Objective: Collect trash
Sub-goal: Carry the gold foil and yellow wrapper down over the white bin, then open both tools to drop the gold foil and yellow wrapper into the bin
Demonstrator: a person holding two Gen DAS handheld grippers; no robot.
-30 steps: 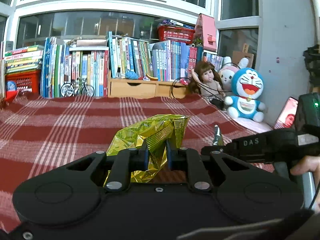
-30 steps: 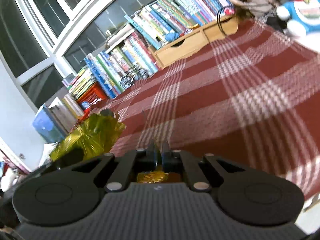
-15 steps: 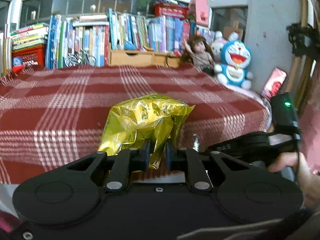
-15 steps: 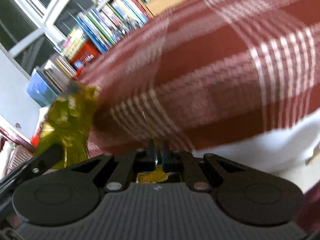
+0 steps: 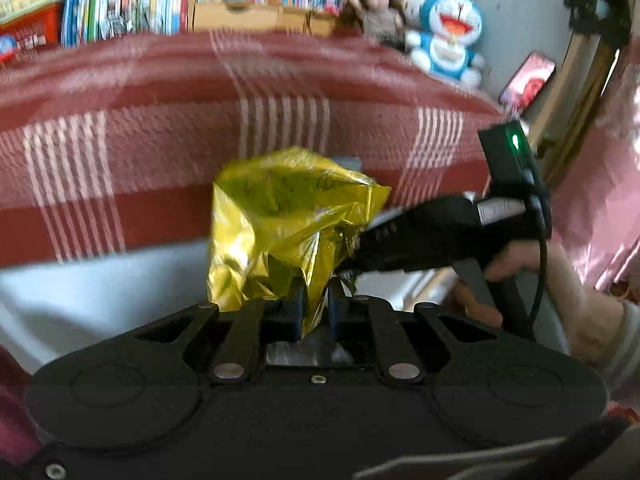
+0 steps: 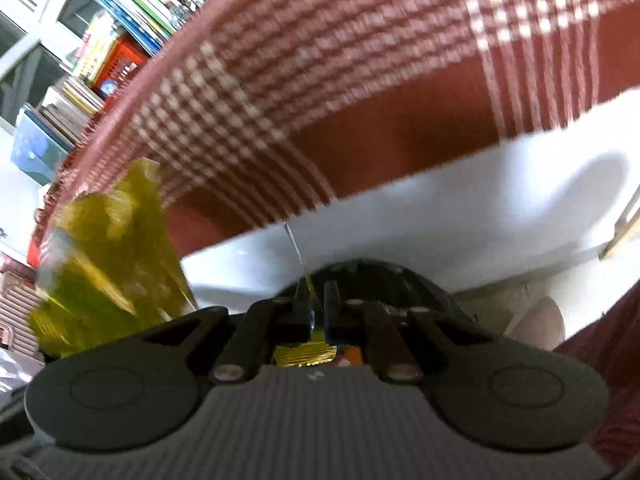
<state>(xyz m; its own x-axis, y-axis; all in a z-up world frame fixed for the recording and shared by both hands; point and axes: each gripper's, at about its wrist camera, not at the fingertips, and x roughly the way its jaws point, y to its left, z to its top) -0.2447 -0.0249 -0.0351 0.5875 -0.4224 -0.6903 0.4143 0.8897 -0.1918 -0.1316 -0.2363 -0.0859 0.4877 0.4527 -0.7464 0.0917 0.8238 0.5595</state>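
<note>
A crumpled gold foil wrapper (image 5: 292,232) sticks up from my left gripper (image 5: 314,308), which is shut on its lower end. It hangs in front of the table's front edge. The same wrapper (image 6: 108,256) shows blurred at the left of the right wrist view. My right gripper (image 6: 316,304) is shut on a thin wrapper scrap (image 6: 298,256), seen edge-on as a sliver, with a yellow bit behind the fingers. In the left wrist view the right gripper (image 5: 400,240) sits just right of the gold wrapper, held by a hand (image 5: 520,264).
The table wears a red plaid cloth (image 5: 160,140) over a white front edge (image 6: 440,220). Books (image 5: 160,0), a doll (image 5: 376,16) and a blue plush toy (image 5: 448,44) line the far side. A phone (image 5: 528,80) and pink fabric (image 5: 600,200) are at the right.
Both grippers have drawn back from over the table to below its front edge, each keeping its wrapper. The views now look up at the cloth's edge, blurred by motion.
</note>
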